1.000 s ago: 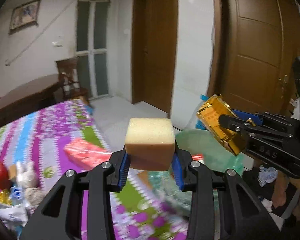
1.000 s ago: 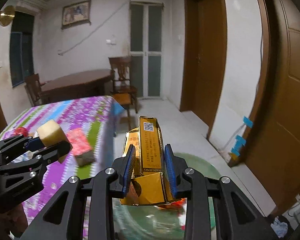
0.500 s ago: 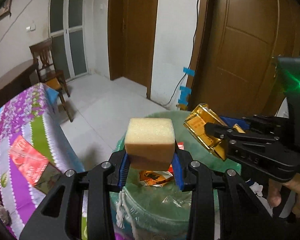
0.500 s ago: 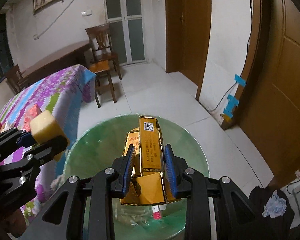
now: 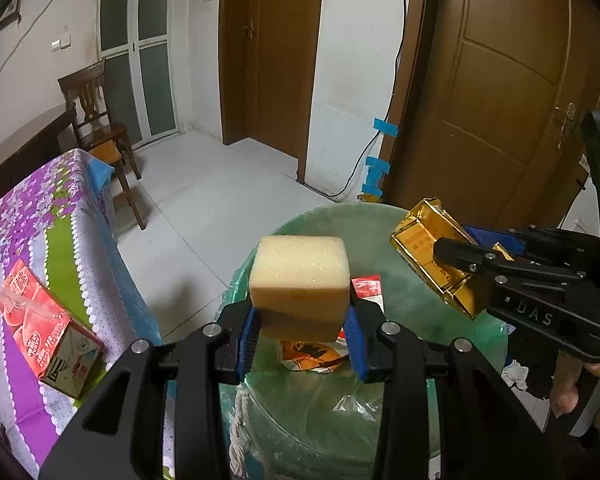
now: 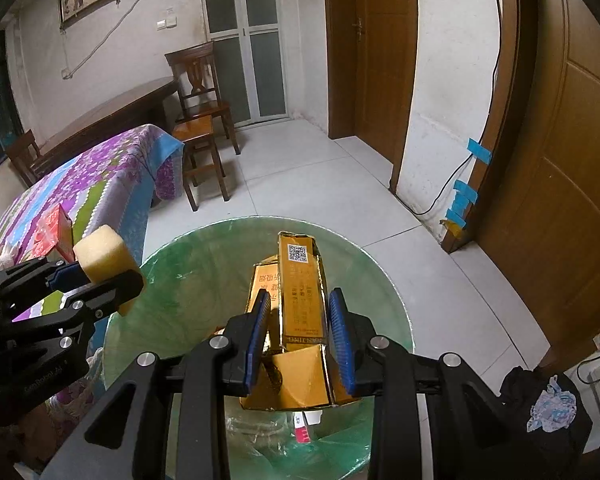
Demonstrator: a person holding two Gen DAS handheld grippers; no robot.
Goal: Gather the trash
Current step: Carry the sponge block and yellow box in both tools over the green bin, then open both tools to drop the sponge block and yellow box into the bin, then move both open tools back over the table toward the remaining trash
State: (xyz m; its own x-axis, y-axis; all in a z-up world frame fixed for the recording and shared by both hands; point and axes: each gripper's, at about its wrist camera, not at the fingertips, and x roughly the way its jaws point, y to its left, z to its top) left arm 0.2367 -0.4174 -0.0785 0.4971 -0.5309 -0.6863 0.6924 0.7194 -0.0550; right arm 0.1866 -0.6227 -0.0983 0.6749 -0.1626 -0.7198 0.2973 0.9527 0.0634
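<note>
My left gripper (image 5: pixel 300 322) is shut on a pale yellow sponge block (image 5: pixel 299 276), which sticks up above the blue pads. It hangs over the near rim of a round bin lined with a green bag (image 5: pixel 404 312). My right gripper (image 6: pixel 300 322) is shut on a crushed gold carton (image 6: pixel 300 300) with a QR code on its end, held above the bin's mouth (image 6: pixel 204 256). In the left wrist view the right gripper (image 5: pixel 452 258) and the gold carton (image 5: pixel 428 240) come in from the right. In the right wrist view the left gripper (image 6: pixel 100 280) and the sponge (image 6: pixel 104 250) sit at the left. Wrappers (image 5: pixel 320 356) lie inside the bin.
A table with a purple striped cloth (image 5: pixel 44 216) stands left of the bin, with a red carton (image 5: pixel 36 328) lying near its edge. A wooden chair (image 6: pixel 198 120) stands behind. Brown doors (image 5: pixel 512 92) and a wall cable are at the right. A dark bundle (image 6: pixel 548 404) lies on the floor.
Both grippers have dropped and tipped downward from beside the table to above the green bin. Over the last half second they have held still. The sponge and gold carton stay gripped.
</note>
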